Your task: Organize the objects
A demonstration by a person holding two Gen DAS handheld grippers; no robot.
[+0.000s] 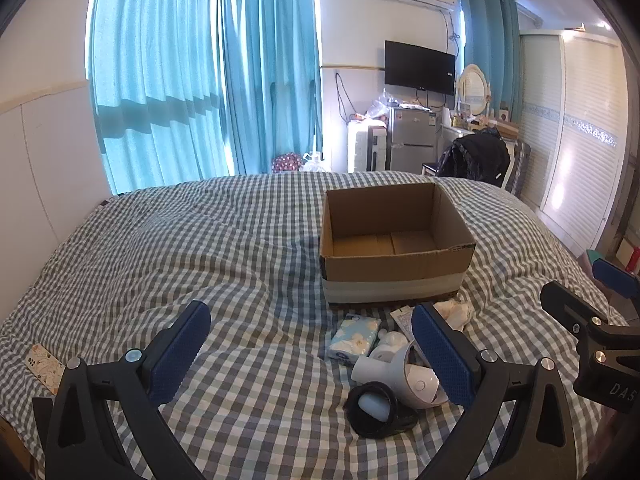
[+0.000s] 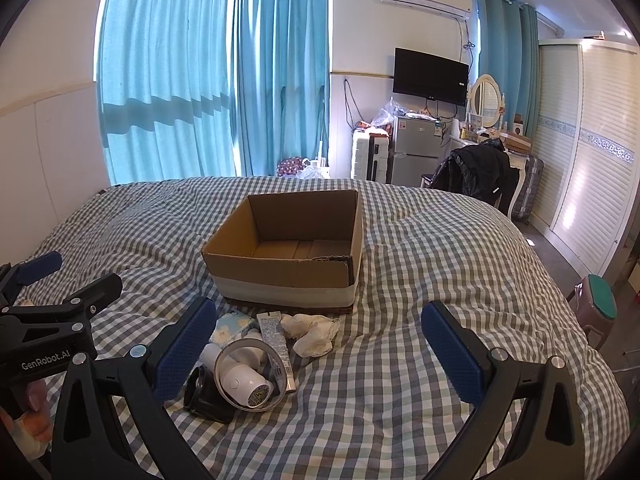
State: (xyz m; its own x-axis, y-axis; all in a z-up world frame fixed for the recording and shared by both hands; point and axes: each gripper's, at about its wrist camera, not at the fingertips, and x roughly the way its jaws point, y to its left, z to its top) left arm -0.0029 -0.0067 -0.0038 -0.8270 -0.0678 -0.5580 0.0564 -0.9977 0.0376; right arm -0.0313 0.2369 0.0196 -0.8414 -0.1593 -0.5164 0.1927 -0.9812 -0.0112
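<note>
An open, empty cardboard box (image 1: pixel 394 240) (image 2: pixel 288 252) stands on the checked bed. In front of it lies a small pile: a tissue pack (image 1: pixel 354 336) (image 2: pixel 232 326), a white bottle (image 1: pixel 390 346) (image 2: pixel 244 380), a clear tape roll (image 2: pixel 250 374), a black ring-shaped item (image 1: pixel 376 408) (image 2: pixel 204 394), a tube (image 2: pixel 276 340) and crumpled white paper (image 2: pixel 314 334) (image 1: pixel 456 312). My left gripper (image 1: pixel 312 354) is open and empty, above the bed just left of the pile. My right gripper (image 2: pixel 320 354) is open and empty, just right of the pile.
A phone in a patterned case (image 1: pixel 42 364) lies at the bed's left edge. Beyond the bed are blue curtains (image 1: pixel 204 80), a fridge (image 1: pixel 412 138), a chair with a black jacket (image 1: pixel 476 156) and a wardrobe (image 1: pixel 572 140). A stool (image 2: pixel 596 304) stands right of the bed.
</note>
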